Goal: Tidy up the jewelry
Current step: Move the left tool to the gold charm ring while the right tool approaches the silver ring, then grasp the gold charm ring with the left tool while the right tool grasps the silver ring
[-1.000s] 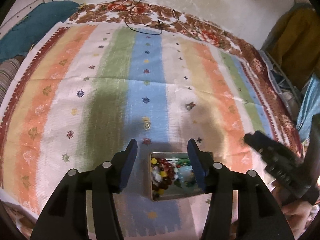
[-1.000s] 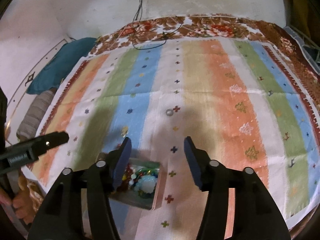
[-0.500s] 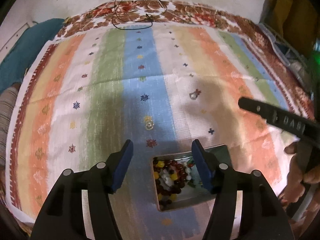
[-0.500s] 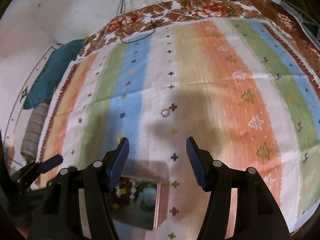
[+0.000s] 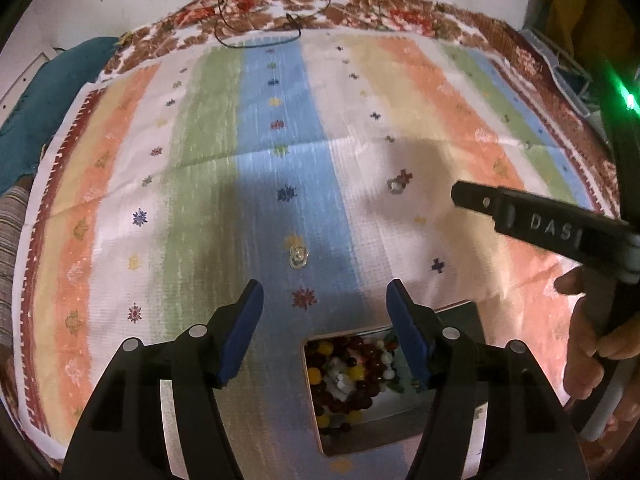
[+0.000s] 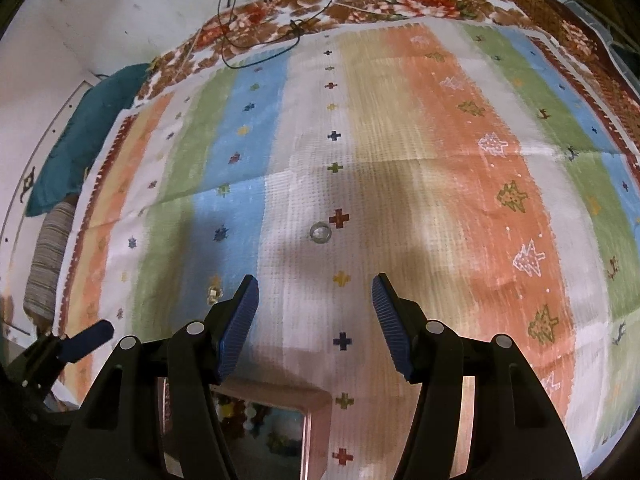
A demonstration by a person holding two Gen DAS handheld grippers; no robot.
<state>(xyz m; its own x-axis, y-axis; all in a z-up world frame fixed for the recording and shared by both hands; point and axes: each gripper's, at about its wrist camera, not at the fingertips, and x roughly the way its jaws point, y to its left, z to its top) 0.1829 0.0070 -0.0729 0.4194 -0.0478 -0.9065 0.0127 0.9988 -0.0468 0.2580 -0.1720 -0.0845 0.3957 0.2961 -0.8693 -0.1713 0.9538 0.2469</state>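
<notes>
While the box already holds a heap of coloured beads on the blue stripe of the striped cloth, two small pieces lie loose beyond it: a pale stone piece just ahead of the box, and a clear ring farther out on the white stripe beside a red cross. So the sorting looks partly done, with these two yet to be gathered.

The left gripper hangs over the box's near corner, jaws opening and nothing between them; the right gripper stands apart, also empty, aimed short of the ring.

The left view shows the beads clearly and the person's hand on the right tool; the right view shows the ring's round shape plainly, but the box only dimly.
</notes>
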